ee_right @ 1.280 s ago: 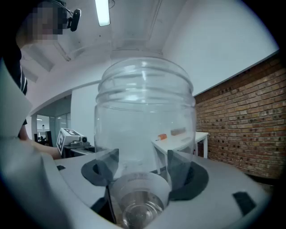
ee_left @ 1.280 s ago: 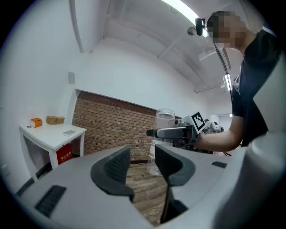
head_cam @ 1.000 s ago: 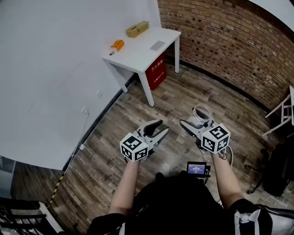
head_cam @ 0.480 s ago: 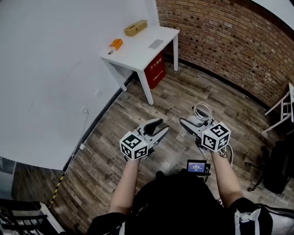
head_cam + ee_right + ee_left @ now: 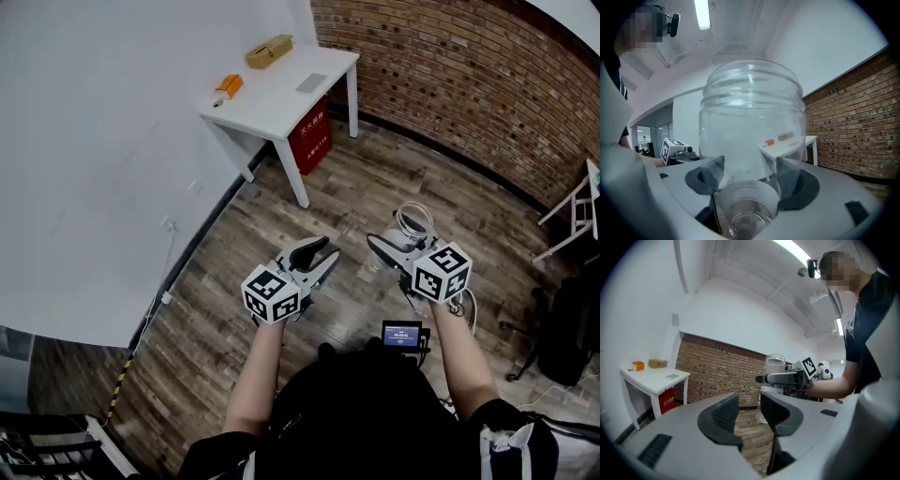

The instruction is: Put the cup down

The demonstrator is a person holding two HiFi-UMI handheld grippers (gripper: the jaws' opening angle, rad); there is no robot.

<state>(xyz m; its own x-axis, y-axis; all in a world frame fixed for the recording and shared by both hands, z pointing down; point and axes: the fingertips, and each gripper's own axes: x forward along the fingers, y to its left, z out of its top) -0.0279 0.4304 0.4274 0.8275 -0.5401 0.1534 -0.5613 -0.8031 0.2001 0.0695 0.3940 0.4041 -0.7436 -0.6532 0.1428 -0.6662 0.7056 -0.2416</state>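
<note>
A clear plastic cup (image 5: pixel 752 136) fills the right gripper view, its base between the two dark pads. My right gripper (image 5: pixel 750 183) is shut on the cup. In the head view the cup (image 5: pixel 411 228) is held above the wooden floor at the right gripper (image 5: pixel 398 246), in front of the person. My left gripper (image 5: pixel 317 261) hovers beside it at the left, open, with nothing between its fingers. From the left gripper (image 5: pixel 750 416) I see the cup (image 5: pixel 774 365) upright in the right gripper (image 5: pixel 787 378).
A white table (image 5: pixel 281 94) stands at the far wall with an orange object (image 5: pixel 228 84), a tan box (image 5: pixel 267 52) and a flat grey item on it. A red box (image 5: pixel 312 141) sits under it. Brick wall at the right; a white chair (image 5: pixel 577 220) at the far right.
The head view has shifted a little, so the table sits higher and further left. Both grippers stay almost where they were, and the cup stays in the right one.
</note>
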